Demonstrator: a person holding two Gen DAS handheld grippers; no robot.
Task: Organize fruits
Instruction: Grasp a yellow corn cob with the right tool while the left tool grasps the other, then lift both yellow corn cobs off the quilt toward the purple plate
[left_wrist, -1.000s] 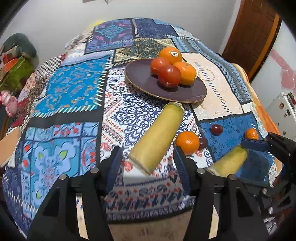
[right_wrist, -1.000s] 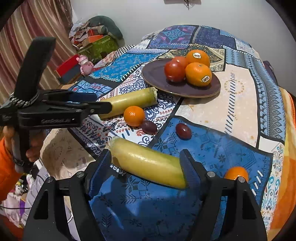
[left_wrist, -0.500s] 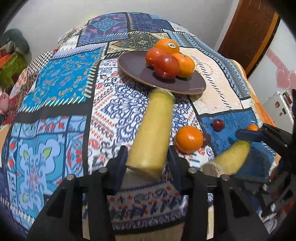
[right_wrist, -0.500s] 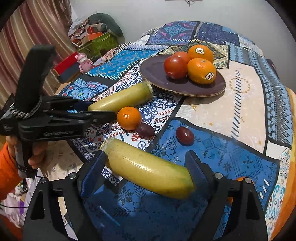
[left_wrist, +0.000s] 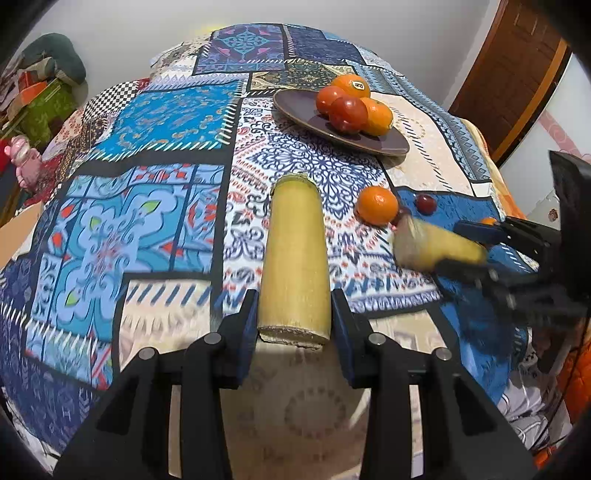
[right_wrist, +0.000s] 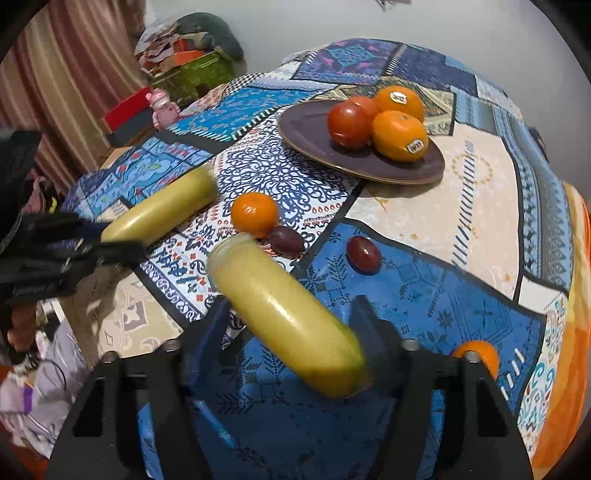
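Between the left gripper (left_wrist: 294, 325) pads: yellow stalk piece (left_wrist: 295, 254), clamped at its cut end. Right gripper (right_wrist: 290, 326) closing around the second stalk piece (right_wrist: 284, 314); contact unclear, blurred. Step: grasping both. Next: lift, carry to plate (right_wrist: 306, 129). Only the right view shows the dark fruit (right_wrist: 286, 239) clearly.

A patchwork-patterned cloth (right_wrist: 480, 206) covers the bench. On it lie a dark plate (right_wrist: 306, 127) bearing fruit, a loose orange (right_wrist: 255, 214), two dark plums (right_wrist: 364, 253) and another orange (right_wrist: 480, 354) near the edge.
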